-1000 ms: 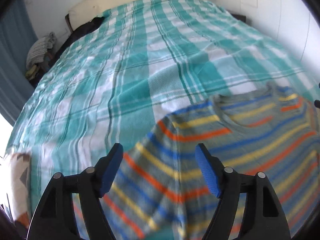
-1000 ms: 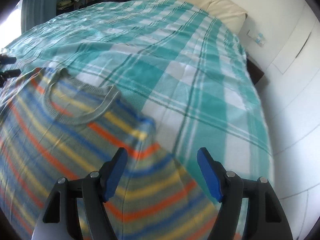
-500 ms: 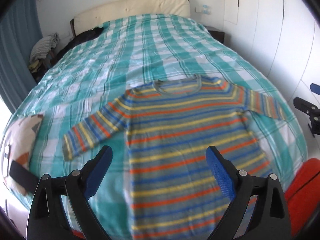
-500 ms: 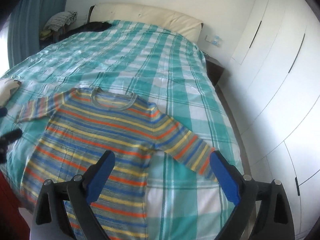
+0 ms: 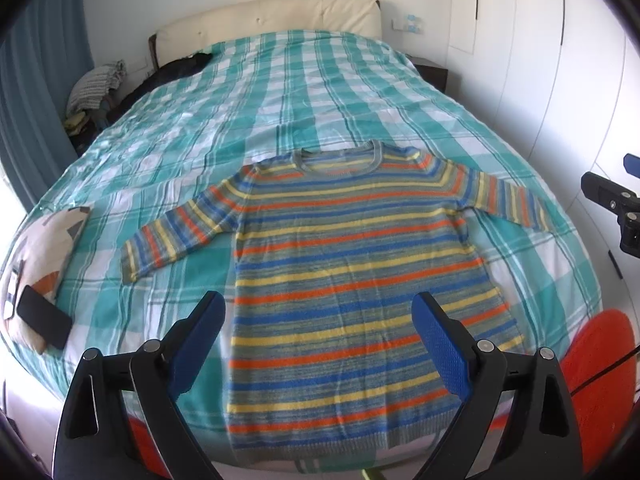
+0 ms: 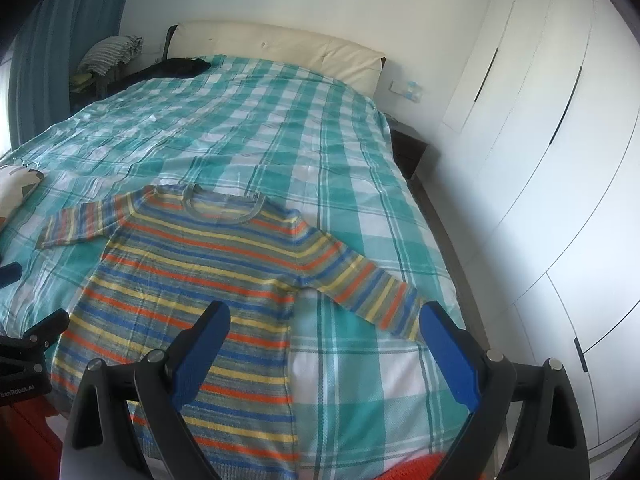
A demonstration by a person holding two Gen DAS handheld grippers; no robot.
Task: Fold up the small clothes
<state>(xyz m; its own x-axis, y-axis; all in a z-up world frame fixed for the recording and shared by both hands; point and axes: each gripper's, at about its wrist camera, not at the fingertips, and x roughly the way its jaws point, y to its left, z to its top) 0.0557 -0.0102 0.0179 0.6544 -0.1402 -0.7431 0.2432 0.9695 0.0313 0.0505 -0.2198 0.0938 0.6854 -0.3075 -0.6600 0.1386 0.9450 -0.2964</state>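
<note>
A striped sweater point(image 5: 352, 272) in blue, orange, yellow and grey lies flat, face up, on the teal checked bedspread point(image 5: 304, 92), sleeves spread out to both sides, hem at the near bed edge. It also shows in the right wrist view point(image 6: 200, 276). My left gripper point(image 5: 318, 344) is open and empty, held back above the hem. My right gripper point(image 6: 324, 352) is open and empty, above the bed beside the sweater's right sleeve point(image 6: 368, 288). The right gripper's body shows at the right edge of the left wrist view point(image 5: 616, 208).
A patterned cushion point(image 5: 40, 248) with a black phone point(image 5: 42, 316) on it lies at the bed's left edge. Dark clothing point(image 5: 176, 70) lies near the cream headboard point(image 5: 272, 12). White wardrobes point(image 6: 540, 160) stand close on the right. Something red point(image 5: 600, 364) is at the foot.
Both grippers have pulled back and up from just over the sweater's shoulders; the whole spread sweater is now in view. Both stay open, jaws a little wider.
</note>
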